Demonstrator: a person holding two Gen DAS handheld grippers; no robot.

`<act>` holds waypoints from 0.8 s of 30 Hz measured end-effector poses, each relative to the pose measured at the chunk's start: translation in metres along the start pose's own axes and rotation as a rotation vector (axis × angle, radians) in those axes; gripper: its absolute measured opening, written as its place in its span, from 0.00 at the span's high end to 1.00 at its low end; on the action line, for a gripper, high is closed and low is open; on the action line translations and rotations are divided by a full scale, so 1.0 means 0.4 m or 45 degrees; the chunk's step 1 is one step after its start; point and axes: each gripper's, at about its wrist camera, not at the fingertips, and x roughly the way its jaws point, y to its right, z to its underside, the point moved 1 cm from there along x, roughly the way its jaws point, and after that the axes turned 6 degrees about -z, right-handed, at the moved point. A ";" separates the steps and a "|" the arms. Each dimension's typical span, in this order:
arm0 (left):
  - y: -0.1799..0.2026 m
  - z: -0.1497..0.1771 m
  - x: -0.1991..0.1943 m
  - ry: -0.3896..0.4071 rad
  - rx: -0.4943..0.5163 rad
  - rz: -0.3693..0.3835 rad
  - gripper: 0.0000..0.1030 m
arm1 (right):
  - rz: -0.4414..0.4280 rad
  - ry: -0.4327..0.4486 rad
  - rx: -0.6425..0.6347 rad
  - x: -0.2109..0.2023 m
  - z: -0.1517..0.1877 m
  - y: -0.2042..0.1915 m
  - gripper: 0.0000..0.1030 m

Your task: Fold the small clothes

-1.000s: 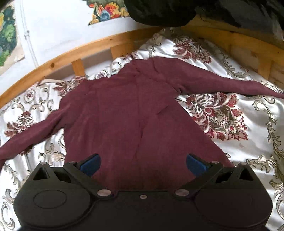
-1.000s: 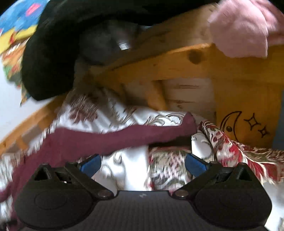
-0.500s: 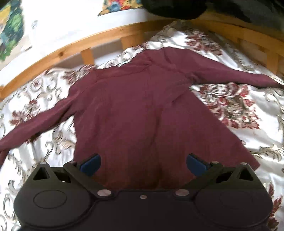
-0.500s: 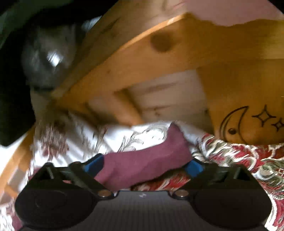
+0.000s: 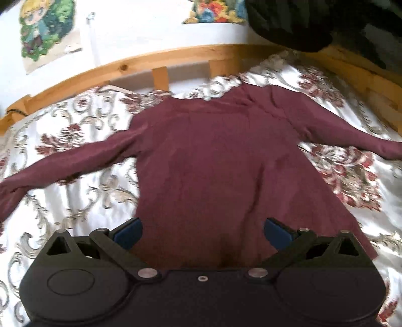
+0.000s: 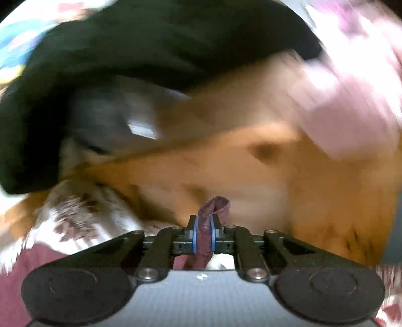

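A maroon long-sleeved top [image 5: 213,163] lies flat on the floral bedspread [image 5: 75,140], both sleeves spread out to the sides. My left gripper [image 5: 203,232] is open, hovering over the top's lower hem, its blue pads wide apart. My right gripper [image 6: 203,236] is shut on the cuff of the top's right sleeve [image 6: 214,205], which pokes up between the blue pads. The right wrist view is blurred by motion.
A wooden bed rail [image 5: 160,60] curves around the far side of the bed. Dark clothing [image 5: 314,22] hangs over the rail at the upper right. A pink cloth [image 6: 351,100] and a wooden panel [image 6: 276,176] are close in front of the right gripper.
My right gripper closed on the sleeve cuff and lifted it. My left gripper drifted back and left over the top's hem, still open.
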 end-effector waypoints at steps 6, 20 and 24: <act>-0.083 -0.014 0.009 0.007 -0.109 -0.060 0.01 | -0.305 0.159 -0.344 -0.060 -0.024 -0.258 0.90; -0.283 0.000 0.040 -0.022 -0.335 -0.288 0.01 | -1.049 0.190 -1.117 -0.229 0.246 -0.707 0.90; -0.315 0.017 0.050 -0.032 -0.380 -0.348 0.01 | -1.214 0.099 -1.235 -0.287 0.346 -0.758 0.90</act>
